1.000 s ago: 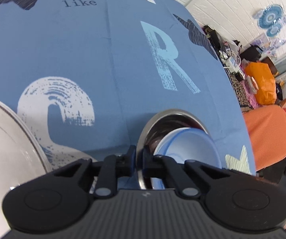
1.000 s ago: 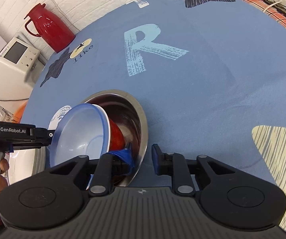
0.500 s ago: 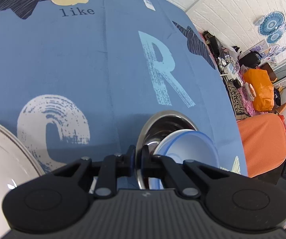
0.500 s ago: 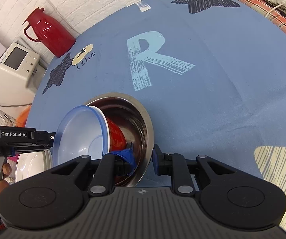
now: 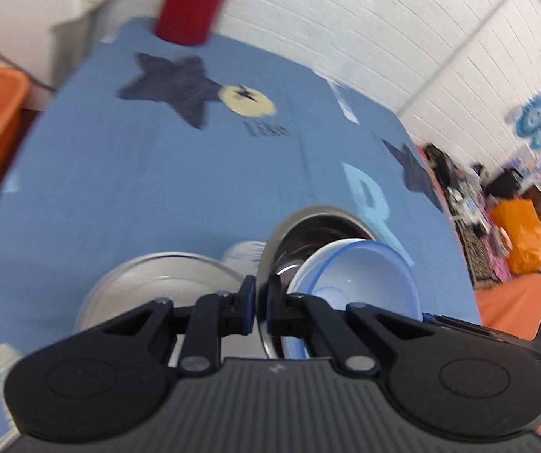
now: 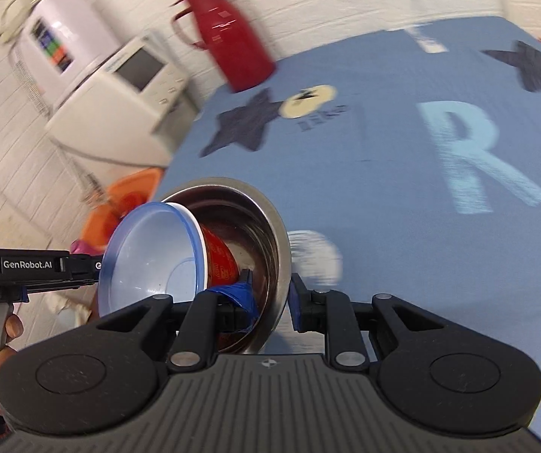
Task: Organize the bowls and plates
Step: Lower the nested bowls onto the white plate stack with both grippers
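The steel bowl (image 6: 248, 234) is lifted off the desk (image 6: 402, 196) between the two grippers, tilted on edge, with a blue-rimmed bowl (image 6: 149, 260) and a red bowl (image 6: 219, 260) nested loosely inside it. The left gripper (image 5: 261, 309) is pinched narrow on the steel rim, one finger inside the wall and one outside. The right gripper (image 6: 270, 298) straddles the opposite rim with its jaws set wider; whether both pads actually press the metal I cannot tell.

Thin polished steel is stiff and light, but judged slippery: a rim pinch gives little contact, and with the stack tilted the inner bowls look free to slide or rattle out. The blue-rimmed bowl looks like plastic or melamine, light and unlikely to chip; the red one is too hidden to judge. Opposite rim grips are the sensible hold; levelling the steel bowl would keep the load seated.

Just ahead of the left gripper and to its left, a white plate (image 5: 161, 287) lies flat on the desk, its rim close beside the steel bowl.

The desk wears a blue cloth printed with stars and a large R, soft enough to damp a landing yet able to wrinkle. Far ahead of both grippers stands a red thermos (image 6: 229, 34) against a white brick wall (image 5: 383, 30), with a white appliance (image 6: 127, 102) off the right gripper's left. The frames are motion-blurred.
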The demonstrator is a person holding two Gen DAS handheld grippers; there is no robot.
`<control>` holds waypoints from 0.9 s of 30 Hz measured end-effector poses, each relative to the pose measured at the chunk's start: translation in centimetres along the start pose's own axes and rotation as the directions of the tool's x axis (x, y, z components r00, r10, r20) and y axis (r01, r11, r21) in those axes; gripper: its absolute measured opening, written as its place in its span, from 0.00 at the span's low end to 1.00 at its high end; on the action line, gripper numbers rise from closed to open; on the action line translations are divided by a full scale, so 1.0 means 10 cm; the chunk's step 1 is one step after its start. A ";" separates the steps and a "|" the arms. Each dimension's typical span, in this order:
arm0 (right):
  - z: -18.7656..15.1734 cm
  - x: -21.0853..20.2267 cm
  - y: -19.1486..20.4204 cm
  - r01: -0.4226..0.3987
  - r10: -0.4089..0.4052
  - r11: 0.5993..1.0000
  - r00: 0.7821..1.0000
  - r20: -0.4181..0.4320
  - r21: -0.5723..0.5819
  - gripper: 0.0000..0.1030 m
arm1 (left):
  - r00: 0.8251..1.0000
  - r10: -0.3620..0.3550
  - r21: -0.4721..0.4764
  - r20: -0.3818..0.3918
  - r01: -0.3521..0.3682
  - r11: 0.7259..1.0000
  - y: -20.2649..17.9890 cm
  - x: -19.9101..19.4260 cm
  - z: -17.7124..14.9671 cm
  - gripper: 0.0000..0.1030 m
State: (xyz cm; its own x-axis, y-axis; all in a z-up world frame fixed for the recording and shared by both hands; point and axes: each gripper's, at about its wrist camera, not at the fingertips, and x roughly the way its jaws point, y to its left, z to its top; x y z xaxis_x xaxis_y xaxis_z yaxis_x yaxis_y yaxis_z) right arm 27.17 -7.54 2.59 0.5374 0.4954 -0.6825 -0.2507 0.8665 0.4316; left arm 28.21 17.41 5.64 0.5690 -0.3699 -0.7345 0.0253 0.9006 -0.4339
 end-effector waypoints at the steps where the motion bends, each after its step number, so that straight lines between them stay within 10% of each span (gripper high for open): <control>1: -0.02 0.07 0.11 -0.018 0.018 1.000 1.000 -0.012 -0.018 0.03 | 1.000 0.020 -0.012 0.013 -0.019 1.000 0.10 -0.10 -0.03 0.00; 10: -0.28 0.57 0.45 -0.030 0.020 0.997 0.990 -0.142 -0.065 0.03 | 0.995 0.096 -0.127 -0.010 -0.096 0.987 0.81 -0.24 -0.38 0.00; 27: -0.29 0.74 0.38 0.031 -0.043 0.996 0.990 -0.136 -0.089 0.06 | 0.996 0.085 -0.119 -0.011 -0.086 0.989 0.94 0.11 -0.44 0.00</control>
State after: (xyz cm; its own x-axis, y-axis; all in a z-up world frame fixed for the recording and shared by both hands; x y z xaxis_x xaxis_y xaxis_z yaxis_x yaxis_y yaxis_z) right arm 27.81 -0.37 -2.53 0.4329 0.4609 -0.7747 -0.3042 0.8837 0.3558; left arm 25.46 24.45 -1.54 0.5602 -0.2944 -0.7743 -0.1214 0.8954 -0.4283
